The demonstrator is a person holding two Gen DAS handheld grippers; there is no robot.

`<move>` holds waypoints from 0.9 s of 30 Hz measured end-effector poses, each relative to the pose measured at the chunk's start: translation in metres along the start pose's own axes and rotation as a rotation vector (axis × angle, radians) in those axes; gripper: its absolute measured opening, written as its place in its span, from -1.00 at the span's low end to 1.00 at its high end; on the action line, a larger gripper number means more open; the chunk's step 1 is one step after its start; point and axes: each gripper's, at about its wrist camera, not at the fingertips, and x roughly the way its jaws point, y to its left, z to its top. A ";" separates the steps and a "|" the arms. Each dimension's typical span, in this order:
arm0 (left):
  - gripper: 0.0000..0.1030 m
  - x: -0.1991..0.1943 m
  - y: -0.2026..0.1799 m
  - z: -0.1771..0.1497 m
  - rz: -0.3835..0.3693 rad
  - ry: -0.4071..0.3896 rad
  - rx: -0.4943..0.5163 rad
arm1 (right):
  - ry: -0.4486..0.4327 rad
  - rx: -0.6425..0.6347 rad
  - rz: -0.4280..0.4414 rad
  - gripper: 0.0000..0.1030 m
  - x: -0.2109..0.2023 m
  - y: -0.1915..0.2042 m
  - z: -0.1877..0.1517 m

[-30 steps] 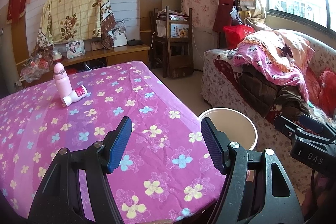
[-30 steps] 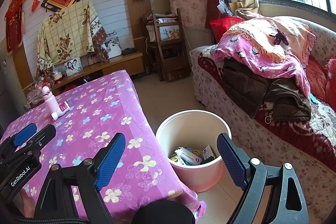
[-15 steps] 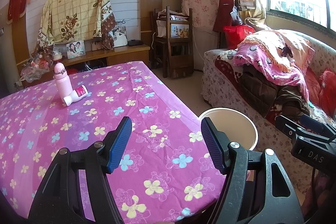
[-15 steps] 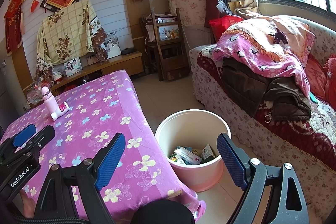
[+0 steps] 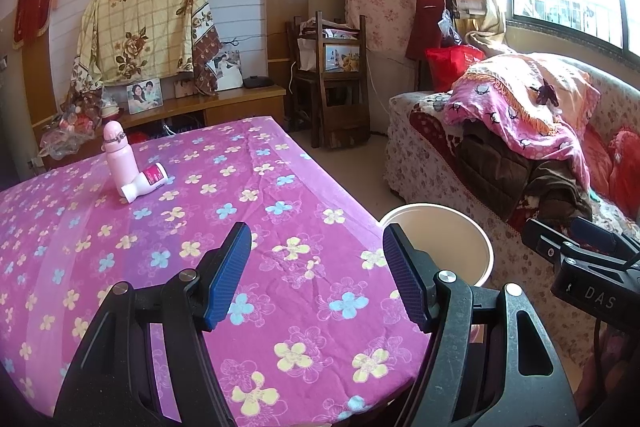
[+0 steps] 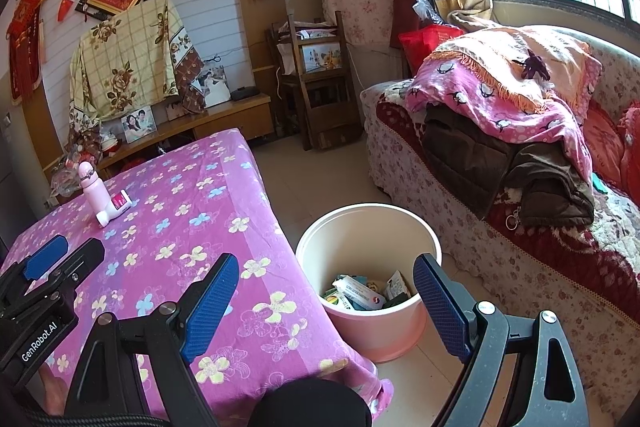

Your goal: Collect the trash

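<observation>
Now, the scene line by line.
Left gripper (image 5: 316, 267): it hung over the near part of the desk (image 5: 280, 195); its blue jaws were apart and nothing was between them.
Right gripper (image 6: 324, 301): it hung by the desk's corner, above the bin; its jaws were wide apart and held nothing.
Bin (image 6: 400, 215): a pale pink bucket stood on the floor, right by the desk and near the sofa (image 6: 520, 247).
Trash (image 6: 362, 291): packets and wrappers lay in the bottom of the bin.
Desk: it wore a pink cloth with flowers.
Pink bottle (image 5: 117, 157): it stood upright at the far side of the desk.
White bottle (image 5: 145, 182): it lay on its side, touching the pink bottle.
</observation>
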 end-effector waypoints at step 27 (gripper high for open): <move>0.31 0.009 -0.005 -0.005 -0.020 0.026 0.008 | 0.025 0.005 -0.007 0.69 0.007 -0.002 -0.004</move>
